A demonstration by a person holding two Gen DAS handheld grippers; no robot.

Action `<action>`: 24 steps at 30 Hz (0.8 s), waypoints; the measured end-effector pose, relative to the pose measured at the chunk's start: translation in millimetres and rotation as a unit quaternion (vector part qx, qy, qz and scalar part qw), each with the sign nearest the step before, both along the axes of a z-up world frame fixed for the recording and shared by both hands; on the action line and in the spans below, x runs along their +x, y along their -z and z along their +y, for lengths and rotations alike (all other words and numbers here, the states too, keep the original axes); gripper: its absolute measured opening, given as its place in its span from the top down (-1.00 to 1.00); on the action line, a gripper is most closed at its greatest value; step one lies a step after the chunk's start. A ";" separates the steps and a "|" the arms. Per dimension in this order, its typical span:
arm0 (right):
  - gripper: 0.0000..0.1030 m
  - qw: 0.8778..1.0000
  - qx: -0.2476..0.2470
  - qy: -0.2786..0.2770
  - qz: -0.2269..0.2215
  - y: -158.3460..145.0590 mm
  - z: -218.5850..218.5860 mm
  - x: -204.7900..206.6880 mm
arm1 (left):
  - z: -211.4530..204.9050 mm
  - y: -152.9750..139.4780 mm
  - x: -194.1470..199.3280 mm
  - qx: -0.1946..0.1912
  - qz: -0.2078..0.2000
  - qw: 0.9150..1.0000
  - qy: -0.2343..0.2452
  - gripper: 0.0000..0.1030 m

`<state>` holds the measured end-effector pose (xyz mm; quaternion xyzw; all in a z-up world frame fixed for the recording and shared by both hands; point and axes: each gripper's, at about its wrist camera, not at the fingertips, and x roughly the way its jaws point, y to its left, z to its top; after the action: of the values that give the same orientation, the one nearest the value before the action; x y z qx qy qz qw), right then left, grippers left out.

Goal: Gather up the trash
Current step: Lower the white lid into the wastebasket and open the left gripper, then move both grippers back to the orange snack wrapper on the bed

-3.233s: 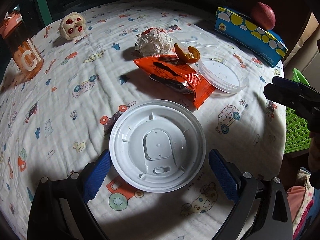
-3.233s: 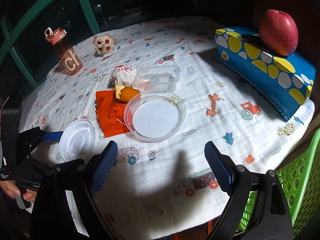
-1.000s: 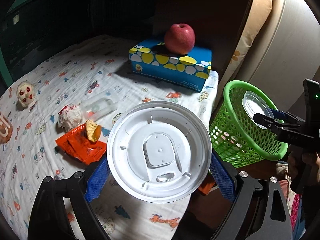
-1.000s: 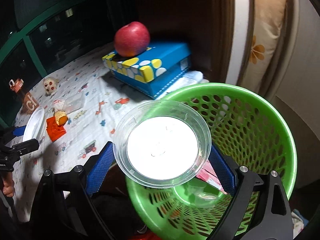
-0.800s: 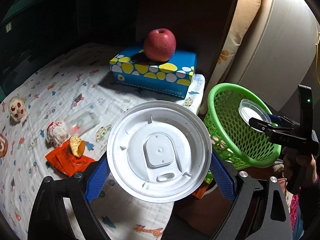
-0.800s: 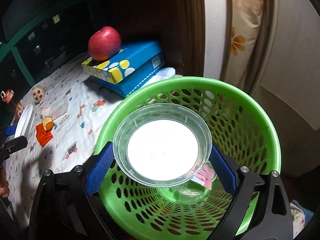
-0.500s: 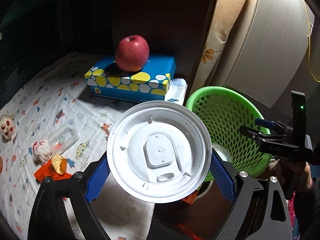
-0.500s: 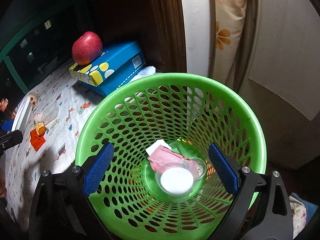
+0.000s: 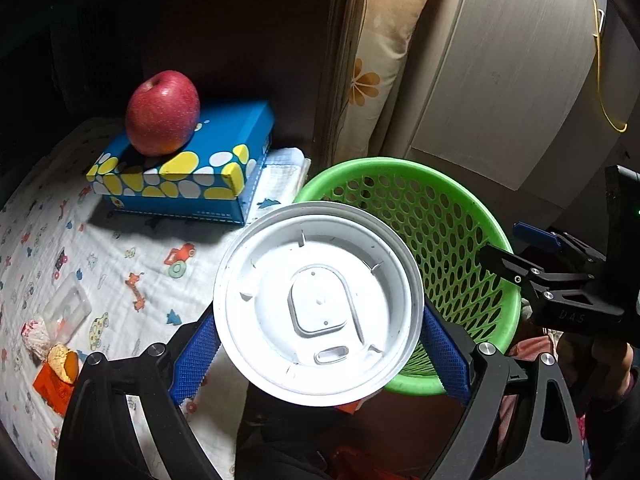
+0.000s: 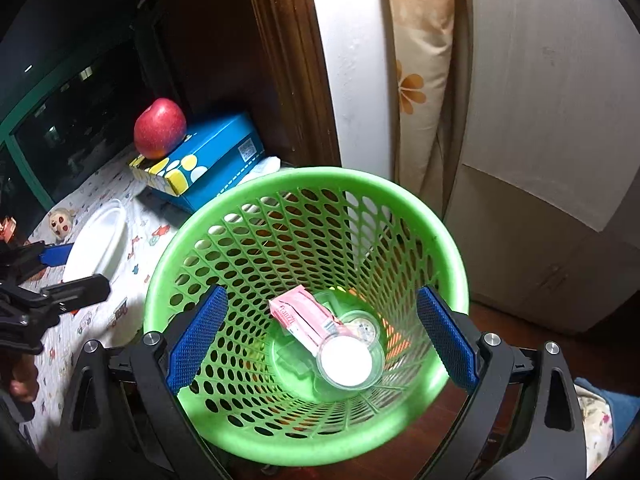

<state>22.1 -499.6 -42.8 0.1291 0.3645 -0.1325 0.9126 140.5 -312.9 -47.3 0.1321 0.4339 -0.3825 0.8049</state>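
White round plastic lid clamped edge-to-edge in left gripper, held beside near rim of green perforated plastic basket, not yet over opening. Right gripper spread wide, empty, above basket; clear round lid lies inside, beside pink wrapper. Step: carrying lid to bin. Next: shift over opening, release. Orange packet, probably more trash, on patterned cloth.

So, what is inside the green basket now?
In the green basket lie a clear plastic lid, a pink packet and a small clear cup. What is under them is hidden.
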 end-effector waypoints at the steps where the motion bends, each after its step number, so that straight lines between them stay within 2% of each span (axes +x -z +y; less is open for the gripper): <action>1: -0.83 1.000 -0.001 0.001 -0.002 -1.0 -0.7 -1.9 | -4.4 1.8 -1.1 0.002 0.001 1.000 0.004 -0.72; 10: -0.83 1.000 -0.004 0.011 -0.015 -7.1 -4.3 -16.9 | -35.4 9.2 -6.6 0.007 0.014 1.000 0.027 -0.74; 14: -0.83 1.000 0.001 0.017 -0.017 -7.2 -7.1 -21.0 | -42.5 10.2 -6.9 0.001 0.024 0.999 0.034 -0.81; 19: -0.83 1.000 0.003 0.015 -0.018 -7.9 -4.5 -22.1 | -36.1 7.7 -7.5 -0.006 0.024 0.999 0.030 -0.82; 24: -0.83 1.000 0.005 0.001 -0.022 -9.5 7.1 -16.5 | -11.6 4.9 -6.9 0.000 0.011 1.000 0.004 -0.82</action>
<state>5.6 -492.5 -33.3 0.1369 0.3451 -0.1287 0.9196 133.6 -324.4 -52.2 0.1295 0.4419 -0.3868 0.7989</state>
